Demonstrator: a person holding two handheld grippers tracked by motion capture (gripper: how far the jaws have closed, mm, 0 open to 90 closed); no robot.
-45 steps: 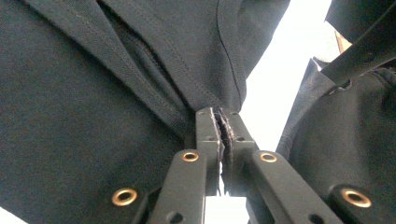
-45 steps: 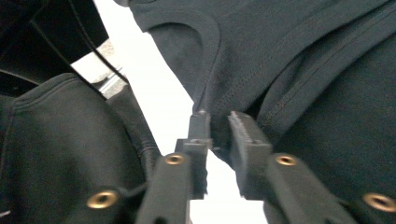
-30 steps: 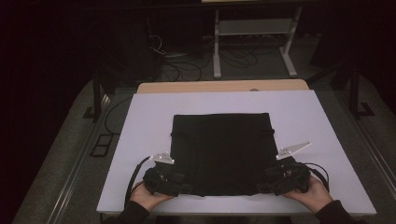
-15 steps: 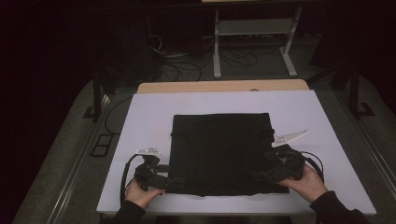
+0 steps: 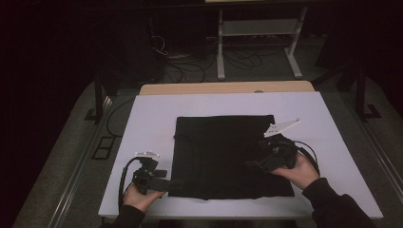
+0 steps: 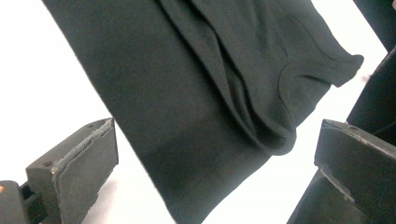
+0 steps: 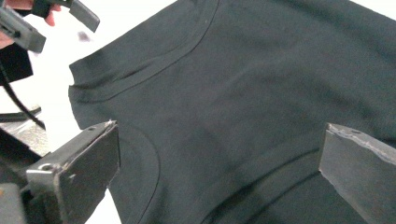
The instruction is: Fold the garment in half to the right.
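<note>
Two grippers: both are standing with jaws wide apart, nothing between the pads; each pair has just been opening.
Folded garment (image 5: 223, 156): a black fabric piece is lying flat in a rough square on the white table (image 5: 152, 114), nearer the person's edge than the far edge.
Left gripper (image 5: 173, 183): it is sitting at the garment's near-left corner, held low over the table by the left hand (image 5: 140, 197), jaws pointing toward the cloth.
Left gripper view: the garment (image 6: 205, 84) is running slantwise across the picture, a rounded folded edge showing between the two black jaws; the pads are clear of the cloth, white table showing under the left-hand jaw.
Right gripper (image 5: 254, 164): it is hovering over the garment's right part, held by the right hand (image 5: 299, 171), which is coming out of a dark sleeve (image 5: 332, 206); its grey plate (image 5: 283, 127) is sticking up toward the far side.
Right gripper view: the garment (image 7: 261, 93) is spreading beneath the jaws with a curved ribbed neckline seam in sight; the pads are standing either side of it and are not pressing on it. The left gripper (image 7: 28, 23) is showing blurred in the top left corner.
Beyond the table: a wooden board edge (image 5: 228, 88) is lying along the far side, and cables (image 5: 190, 59) are trailing over the dark floor.
</note>
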